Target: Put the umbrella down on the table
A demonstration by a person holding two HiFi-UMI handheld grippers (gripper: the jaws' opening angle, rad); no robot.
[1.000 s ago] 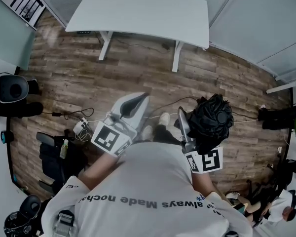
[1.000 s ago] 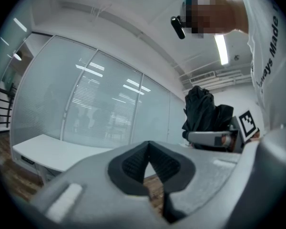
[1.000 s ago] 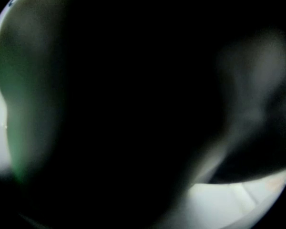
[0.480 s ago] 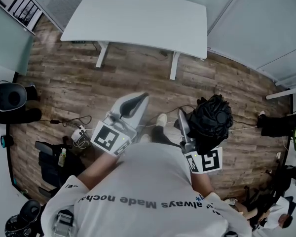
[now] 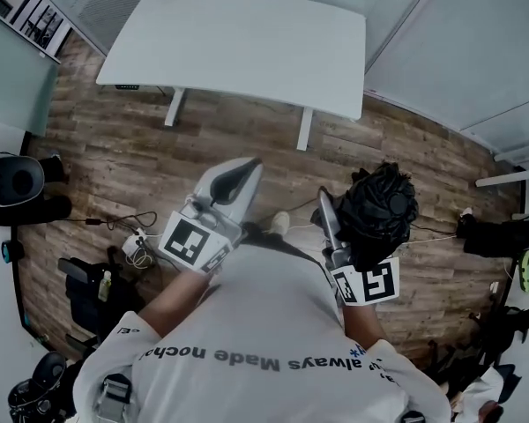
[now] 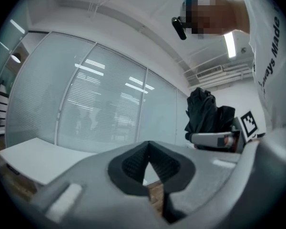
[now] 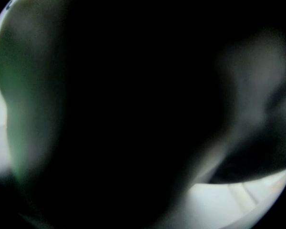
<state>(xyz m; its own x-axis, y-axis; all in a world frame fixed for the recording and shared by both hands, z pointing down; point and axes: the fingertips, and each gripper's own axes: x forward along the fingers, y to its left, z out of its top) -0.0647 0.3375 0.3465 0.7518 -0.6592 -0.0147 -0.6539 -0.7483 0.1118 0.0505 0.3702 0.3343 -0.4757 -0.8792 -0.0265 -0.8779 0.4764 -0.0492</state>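
Holds the black folded umbrella (image 5: 381, 208) tight in the right tool (image 5: 339, 227), at the middle right of the head view, high over the wooden floor (image 5: 115, 166). Shows only dark cloth in the right gripper view, so likely packed full of umbrella. Has the left tool (image 5: 232, 176) closed with nothing in it, near the middle of the frame. Has the white worktop (image 5: 238, 42) at the top of the frame, well apart from the umbrella.

Not there yet, by the look of it. To do this step well:

- Walk up close to the worktop first.
- Hold on firmly all the way, to stop any slip.
- Bring the umbrella over the middle of the worktop, not the edge.
- Lower it slowly until flat on the top.
- Only then open the right tool and pull straight back.
- Watch for loose cloth catching on the tool.
- Move the left tool aside, or use it to steady the bundle.
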